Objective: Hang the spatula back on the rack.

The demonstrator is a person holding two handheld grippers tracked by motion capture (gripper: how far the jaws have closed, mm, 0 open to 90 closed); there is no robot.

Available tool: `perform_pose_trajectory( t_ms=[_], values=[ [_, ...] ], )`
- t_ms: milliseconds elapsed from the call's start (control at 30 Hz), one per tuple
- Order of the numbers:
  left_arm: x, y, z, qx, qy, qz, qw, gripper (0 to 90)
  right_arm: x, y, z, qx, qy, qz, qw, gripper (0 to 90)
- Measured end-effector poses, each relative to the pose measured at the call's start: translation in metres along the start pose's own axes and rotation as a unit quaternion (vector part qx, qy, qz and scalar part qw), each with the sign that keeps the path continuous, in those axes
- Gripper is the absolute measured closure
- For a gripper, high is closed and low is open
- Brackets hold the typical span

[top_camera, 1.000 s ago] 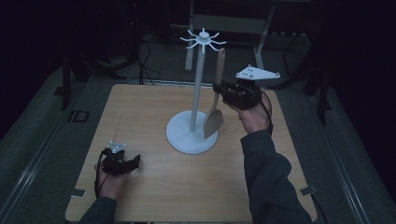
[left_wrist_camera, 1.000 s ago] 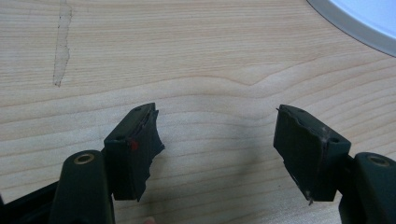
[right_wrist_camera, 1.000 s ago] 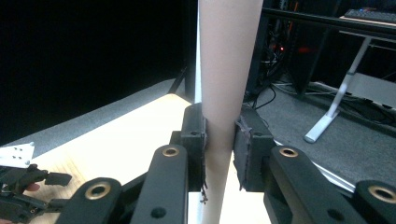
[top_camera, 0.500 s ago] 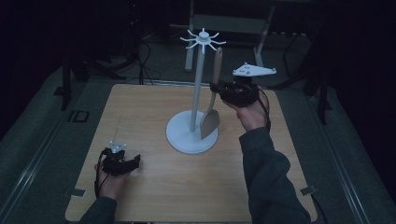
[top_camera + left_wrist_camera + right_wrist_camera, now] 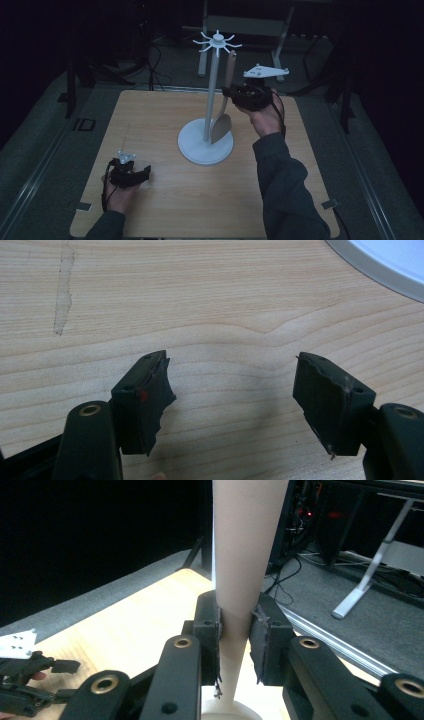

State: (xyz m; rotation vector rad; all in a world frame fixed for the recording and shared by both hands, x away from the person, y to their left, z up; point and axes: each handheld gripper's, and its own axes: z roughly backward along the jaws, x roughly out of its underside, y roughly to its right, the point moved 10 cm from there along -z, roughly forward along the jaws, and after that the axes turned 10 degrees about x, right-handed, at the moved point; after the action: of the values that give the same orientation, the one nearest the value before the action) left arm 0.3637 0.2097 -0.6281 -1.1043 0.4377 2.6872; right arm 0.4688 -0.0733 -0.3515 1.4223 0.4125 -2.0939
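A white utensil stand (image 5: pixel 209 100) with a round base and a ring of hooks on top stands mid-table. A beige spatula (image 5: pixel 223 112) hangs upright just right of the pole, blade down over the base. My right gripper (image 5: pixel 231 93) is shut on the spatula's handle (image 5: pixel 241 575), which runs up between the jaws in the right gripper view. My left gripper (image 5: pixel 131 172) rests low over the table at the front left, open, with bare wood between its jaws (image 5: pixel 232 400).
The wooden table (image 5: pixel 160 125) sits among dark floor and cables. The stand's white base (image 5: pixel 385 265) shows at the upper right of the left gripper view. A white desk frame (image 5: pixel 250 25) stands behind the table.
The right gripper has lifted the spatula slightly, handle tip nearer the hooks. The left gripper has stayed in place.
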Motion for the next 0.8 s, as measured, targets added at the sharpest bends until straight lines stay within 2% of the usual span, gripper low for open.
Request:
perform_pose_trajectory(
  t_ms=[233,333,533,700,800],
  values=[
    [0.000,0.000,0.000,0.001,-0.001,-0.001,1.0000,31.1,0.001,0.000,-0.003,0.006,-0.004,0.005,1.0000,73.8],
    [0.000,0.000,0.000,0.000,-0.001,0.000,1.0000,31.1,0.000,0.000,-0.001,0.008,0.007,0.004,0.9999,61.1],
    [0.000,0.001,-0.001,0.001,-0.002,-0.001,1.0000,31.1,0.002,0.003,0.003,0.027,0.011,0.021,0.9993,46.5],
    [0.000,0.000,-0.001,0.001,-0.002,-0.001,1.0000,31.1,0.007,0.006,0.005,0.039,0.008,0.031,0.9987,40.2],
    [0.000,0.001,-0.001,0.001,-0.002,-0.002,1.0000,31.1,0.009,0.010,0.010,0.045,0.009,0.028,0.9986,38.6]
  ],
)
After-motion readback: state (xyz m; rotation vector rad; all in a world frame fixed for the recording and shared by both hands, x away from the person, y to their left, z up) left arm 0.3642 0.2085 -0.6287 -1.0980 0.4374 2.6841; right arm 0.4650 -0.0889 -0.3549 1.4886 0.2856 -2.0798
